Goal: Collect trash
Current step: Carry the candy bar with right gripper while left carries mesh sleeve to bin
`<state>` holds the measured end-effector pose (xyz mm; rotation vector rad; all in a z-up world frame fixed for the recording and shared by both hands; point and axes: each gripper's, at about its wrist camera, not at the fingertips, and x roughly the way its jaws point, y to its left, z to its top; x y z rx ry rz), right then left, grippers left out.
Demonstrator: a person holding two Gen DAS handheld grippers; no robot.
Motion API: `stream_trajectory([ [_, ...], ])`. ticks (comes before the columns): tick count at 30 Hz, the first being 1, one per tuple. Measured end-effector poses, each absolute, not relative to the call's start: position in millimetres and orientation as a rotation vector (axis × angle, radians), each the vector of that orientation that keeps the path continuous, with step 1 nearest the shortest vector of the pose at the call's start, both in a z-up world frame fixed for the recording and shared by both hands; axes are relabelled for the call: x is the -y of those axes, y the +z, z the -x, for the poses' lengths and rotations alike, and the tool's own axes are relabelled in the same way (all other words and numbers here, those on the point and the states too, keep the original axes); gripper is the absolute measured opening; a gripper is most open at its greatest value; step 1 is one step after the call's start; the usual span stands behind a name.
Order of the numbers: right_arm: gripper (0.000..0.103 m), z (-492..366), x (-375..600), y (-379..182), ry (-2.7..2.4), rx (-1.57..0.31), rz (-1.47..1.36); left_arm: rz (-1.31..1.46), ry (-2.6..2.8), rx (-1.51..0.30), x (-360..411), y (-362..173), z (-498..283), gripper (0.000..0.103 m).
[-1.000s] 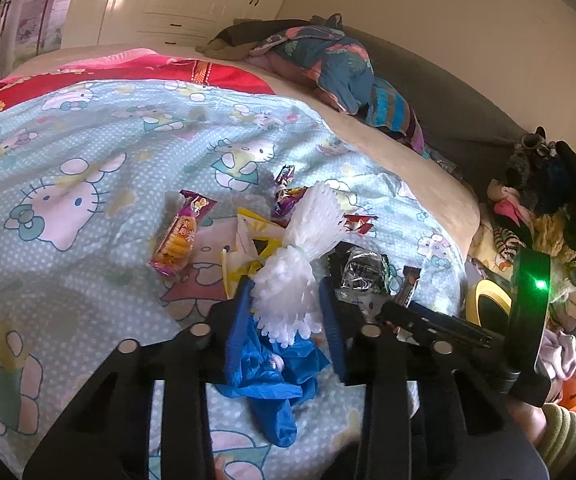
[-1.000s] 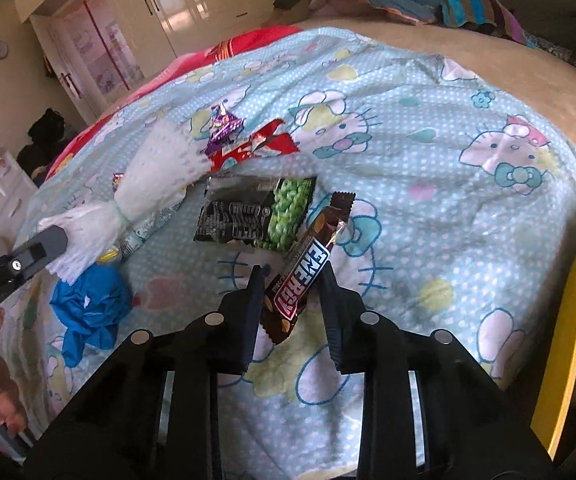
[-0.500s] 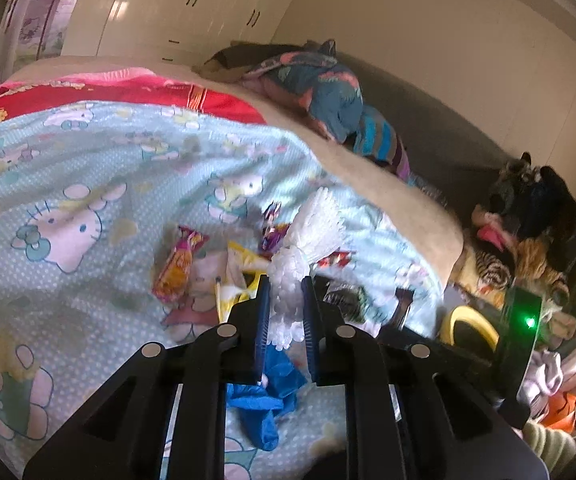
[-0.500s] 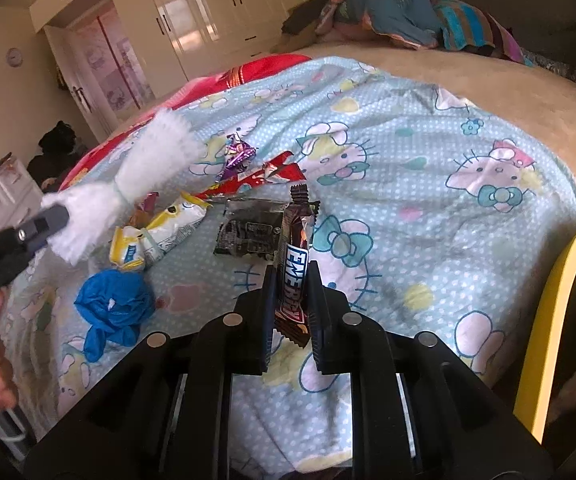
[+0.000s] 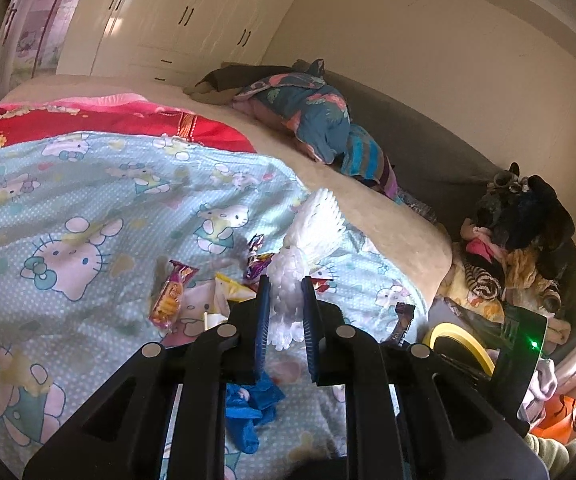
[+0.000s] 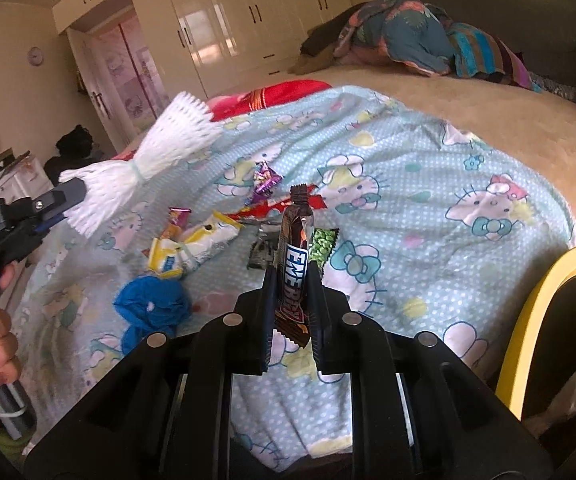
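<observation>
My left gripper (image 5: 283,284) is shut on a white foam fruit net (image 5: 300,264), held in the air above the bed; the net also shows in the right wrist view (image 6: 143,164). My right gripper (image 6: 292,276) is shut on a brown chocolate bar wrapper (image 6: 294,264), lifted off the blanket. Several wrappers lie on the Hello Kitty blanket (image 6: 408,184): a yellow-white one (image 6: 191,248), an orange-pink one (image 5: 169,294), a purple one (image 6: 265,178), a red one (image 6: 271,208), a green-and-black one (image 6: 316,246). A crumpled blue glove (image 6: 153,308) lies near them.
A yellow-rimmed bin (image 6: 544,312) stands at the bed's right edge; it also shows in the left wrist view (image 5: 460,340). Bundled clothes (image 6: 408,36) lie at the far end of the bed. Stuffed toys and clothing (image 5: 520,248) pile beside the bed. Wardrobes (image 6: 247,24) stand behind.
Both grippers closed on their items and lifted them: the left one raised the foam net off the blanket, the right one picked up the chocolate bar wrapper and rose with it.
</observation>
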<state>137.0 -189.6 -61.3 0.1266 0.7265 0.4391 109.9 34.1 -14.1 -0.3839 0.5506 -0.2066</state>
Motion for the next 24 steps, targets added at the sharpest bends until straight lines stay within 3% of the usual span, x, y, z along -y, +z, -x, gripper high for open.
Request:
stream_trajectory([
  [24, 0.010, -114.0, 226.1, -22.0, 0.428, -0.646, -0.198, 0.347, -0.321, -0.538, 3.5, 3.6, -99.4, 0.015],
])
